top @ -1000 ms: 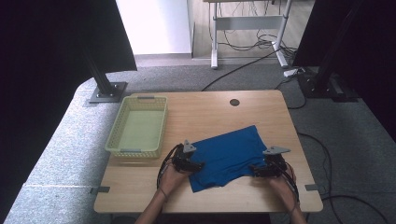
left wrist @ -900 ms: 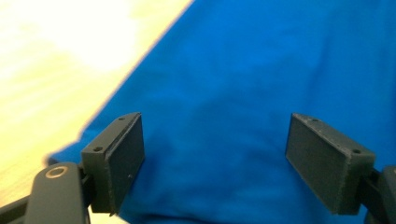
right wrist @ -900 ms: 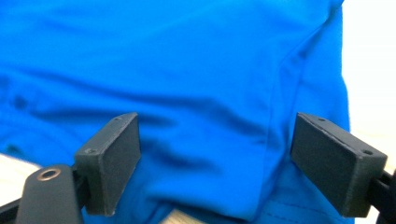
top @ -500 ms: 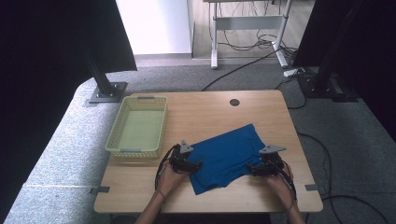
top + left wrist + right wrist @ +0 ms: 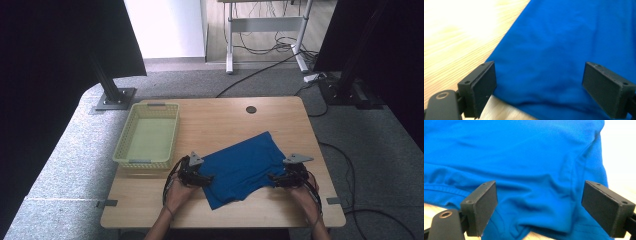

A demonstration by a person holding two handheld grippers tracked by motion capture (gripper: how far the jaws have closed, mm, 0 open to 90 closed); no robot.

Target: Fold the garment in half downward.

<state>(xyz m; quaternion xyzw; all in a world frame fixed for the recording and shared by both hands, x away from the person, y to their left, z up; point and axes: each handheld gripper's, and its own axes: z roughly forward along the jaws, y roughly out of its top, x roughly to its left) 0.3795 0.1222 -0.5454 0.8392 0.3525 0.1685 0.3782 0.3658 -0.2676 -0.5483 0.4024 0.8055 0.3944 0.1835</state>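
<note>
A blue cloth [image 5: 241,169] lies folded and slightly askew on the near half of the wooden table [image 5: 220,117]. My left gripper [image 5: 206,179] sits at the cloth's left edge, held by a hand. In the left gripper view the left gripper [image 5: 539,87] is open, and the blue cloth [image 5: 564,50] edge lies between the wide-apart jaws. My right gripper [image 5: 273,177] is at the cloth's right edge. Its own view shows the right gripper [image 5: 539,207] open over a wrinkled hem of the blue cloth [image 5: 524,157].
A pale green plastic basket [image 5: 148,135] stands at the table's left side. A round dark cable hole [image 5: 251,109] sits near the far edge. Black stands and cables [image 5: 280,60] lie on the grey carpet beyond the table.
Both grippers have stayed at the cloth's two side edges, shifting only slightly. The cloth lies about as before.
</note>
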